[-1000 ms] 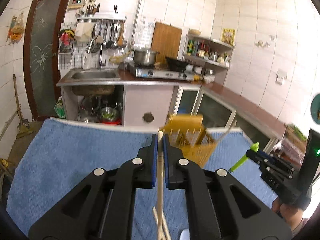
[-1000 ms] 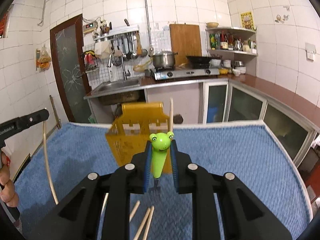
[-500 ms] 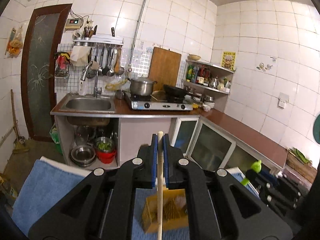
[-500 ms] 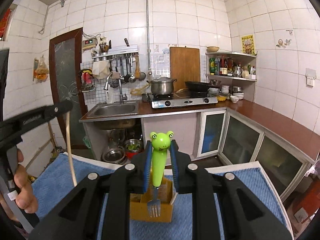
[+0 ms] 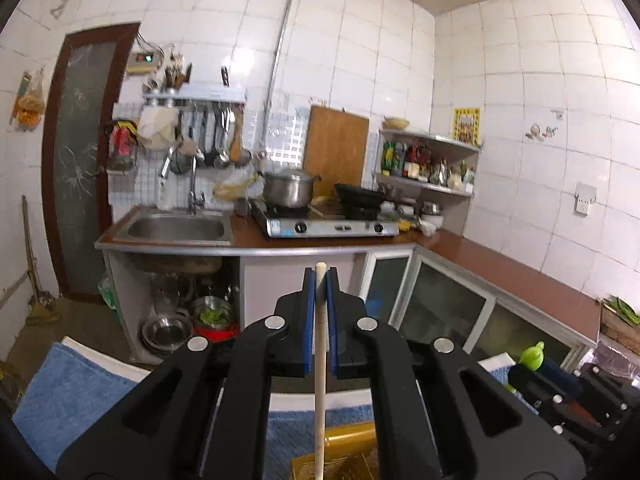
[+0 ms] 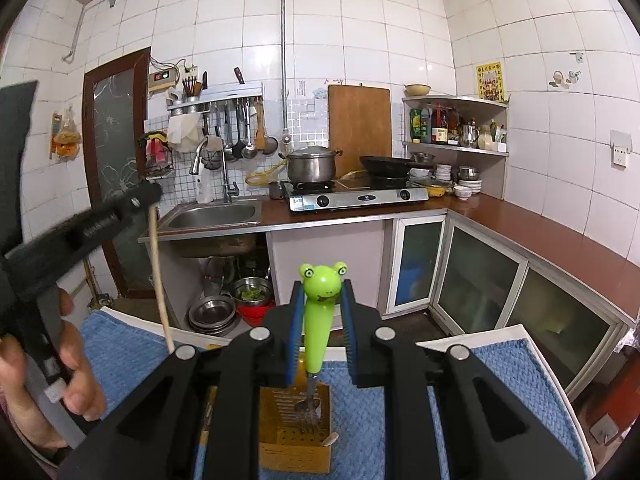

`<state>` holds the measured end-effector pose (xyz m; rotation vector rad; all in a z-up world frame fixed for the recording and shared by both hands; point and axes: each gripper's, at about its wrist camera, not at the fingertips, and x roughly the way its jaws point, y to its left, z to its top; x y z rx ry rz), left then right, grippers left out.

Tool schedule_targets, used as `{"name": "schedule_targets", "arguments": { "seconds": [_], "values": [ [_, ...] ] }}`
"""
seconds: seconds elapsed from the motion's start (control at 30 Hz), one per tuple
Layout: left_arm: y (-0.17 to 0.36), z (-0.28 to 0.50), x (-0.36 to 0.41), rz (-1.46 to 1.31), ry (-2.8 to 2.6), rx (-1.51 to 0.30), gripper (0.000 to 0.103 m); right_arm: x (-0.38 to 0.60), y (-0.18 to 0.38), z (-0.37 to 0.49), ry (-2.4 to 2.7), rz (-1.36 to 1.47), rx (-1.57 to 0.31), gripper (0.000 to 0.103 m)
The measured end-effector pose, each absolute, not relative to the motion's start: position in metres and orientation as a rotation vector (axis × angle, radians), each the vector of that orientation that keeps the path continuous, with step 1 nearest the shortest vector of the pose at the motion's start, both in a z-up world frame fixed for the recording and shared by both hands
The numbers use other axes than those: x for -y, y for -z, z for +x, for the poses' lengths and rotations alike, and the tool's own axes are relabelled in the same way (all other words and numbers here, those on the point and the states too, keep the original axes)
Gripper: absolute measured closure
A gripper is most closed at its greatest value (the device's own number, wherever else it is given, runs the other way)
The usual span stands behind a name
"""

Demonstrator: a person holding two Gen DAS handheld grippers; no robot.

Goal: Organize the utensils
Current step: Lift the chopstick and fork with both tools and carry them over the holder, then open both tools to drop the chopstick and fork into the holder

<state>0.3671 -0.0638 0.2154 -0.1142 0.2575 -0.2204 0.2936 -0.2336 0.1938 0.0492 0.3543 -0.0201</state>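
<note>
compared with one second ago, both tongs have risen: the yellow utensil holder (image 6: 294,426) then stood ahead of them at fingertip level and now lies directly below. left tongs (image 5: 320,316) remain clamped on a wooden chopstick (image 5: 319,380), which hangs vertically with its lower end over the holder. right tongs (image 6: 321,334) remain clamped on the green frog-handled fork (image 6: 318,320), tines pointing down just above the holder (contact cannot be told). the holder rests on a blue towel (image 6: 500,376) covering the bench. beyond the holder: sink (image 6: 212,216), gas stove (image 6: 356,196) with steel pot (image 6: 312,164), white tiled walls.
</note>
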Motion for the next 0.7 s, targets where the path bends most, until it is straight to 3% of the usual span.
{"name": "schedule_targets", "arguments": {
  "seconds": [0.7],
  "values": [
    [-0.112,0.369,0.072,-0.023,0.214,-0.415,0.099,0.236,-0.125,0.313,0.02,0.075,-0.478,0.084]
  ]
}}
